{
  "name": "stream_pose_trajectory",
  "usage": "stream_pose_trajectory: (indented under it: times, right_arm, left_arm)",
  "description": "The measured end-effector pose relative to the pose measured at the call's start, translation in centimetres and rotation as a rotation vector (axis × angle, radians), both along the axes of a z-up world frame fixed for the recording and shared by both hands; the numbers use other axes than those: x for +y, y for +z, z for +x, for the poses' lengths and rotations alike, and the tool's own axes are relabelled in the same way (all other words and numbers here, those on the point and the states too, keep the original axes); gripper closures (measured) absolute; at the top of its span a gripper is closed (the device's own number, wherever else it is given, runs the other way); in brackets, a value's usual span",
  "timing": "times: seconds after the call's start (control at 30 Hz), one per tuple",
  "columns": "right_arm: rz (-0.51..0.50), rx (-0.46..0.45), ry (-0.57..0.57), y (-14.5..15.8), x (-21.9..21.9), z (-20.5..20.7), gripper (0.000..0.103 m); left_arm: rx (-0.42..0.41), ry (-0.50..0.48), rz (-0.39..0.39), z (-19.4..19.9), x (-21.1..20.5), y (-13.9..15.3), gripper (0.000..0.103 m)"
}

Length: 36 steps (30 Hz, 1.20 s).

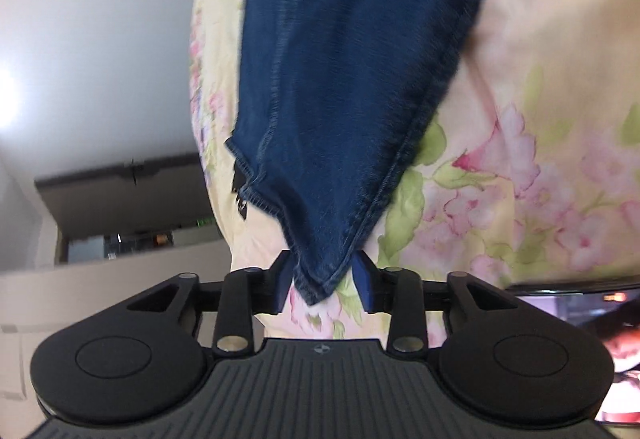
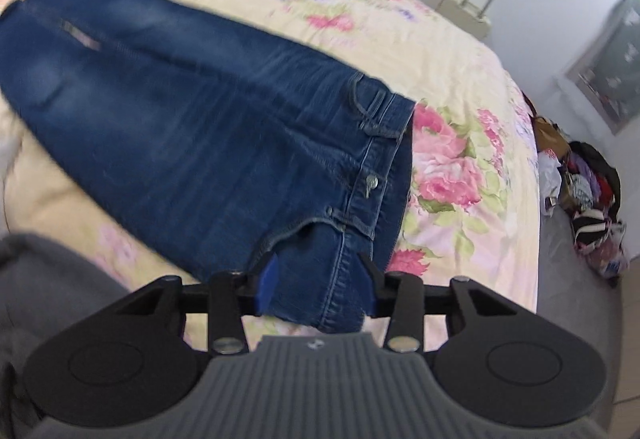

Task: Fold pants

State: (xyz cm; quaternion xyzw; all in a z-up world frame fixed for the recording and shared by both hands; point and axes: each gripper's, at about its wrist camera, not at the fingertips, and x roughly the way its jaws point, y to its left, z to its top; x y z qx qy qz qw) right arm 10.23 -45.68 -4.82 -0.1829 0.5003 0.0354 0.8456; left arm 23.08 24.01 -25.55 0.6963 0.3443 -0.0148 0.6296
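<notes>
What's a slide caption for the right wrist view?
Right gripper grips jeans at the waistband on a floral bedspread.

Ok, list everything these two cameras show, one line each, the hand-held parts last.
jeans: one pair, dark blue denim, laid along the bed; hem end in the left wrist view, waistband end in the right wrist view
bedspread: one, cream with pink flowers and green leaves, under the jeans
suitcase: one, pale, by the far wall
pile of clothes and bags: one, mixed colours, on the floor beside the bed
grey cloth: one, lower left of the right wrist view, unclear what it is
left tool: black, blue pads, closed on a hem corner
right tool: black, blue pads, closed on the waistband corner
</notes>
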Motion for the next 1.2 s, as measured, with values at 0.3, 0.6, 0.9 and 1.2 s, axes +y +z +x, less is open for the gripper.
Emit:
stream_pose_trajectory:
  times: [0.3,0.6,0.9,1.2]
  right_arm:
    - [-0.085,0.176,0.187,-4.8,1.1,0.8,0.066]
    - [-0.08,0.262,0.295,-8.6,-0.1,0.5,0.076]
    - [-0.091,0.308,0.439,-12.8,0.1,2.0,0.075]
    - [-0.18,0.193,0.496,-13.7,0.3,0.1,0.098]
  left_arm:
    - [0.014,0.051,-0.015,1.5,-1.3,-2.3,0.087]
    - [-0.223,0.338,-0.367,3.8,-2.4,5.8,0.098]
    - [-0.292,0.547,-0.503,5.1,-3.6,11.3,0.098]
    - [-0.345,0.687,-0.571,6.4,-3.7,12.3,0.098]
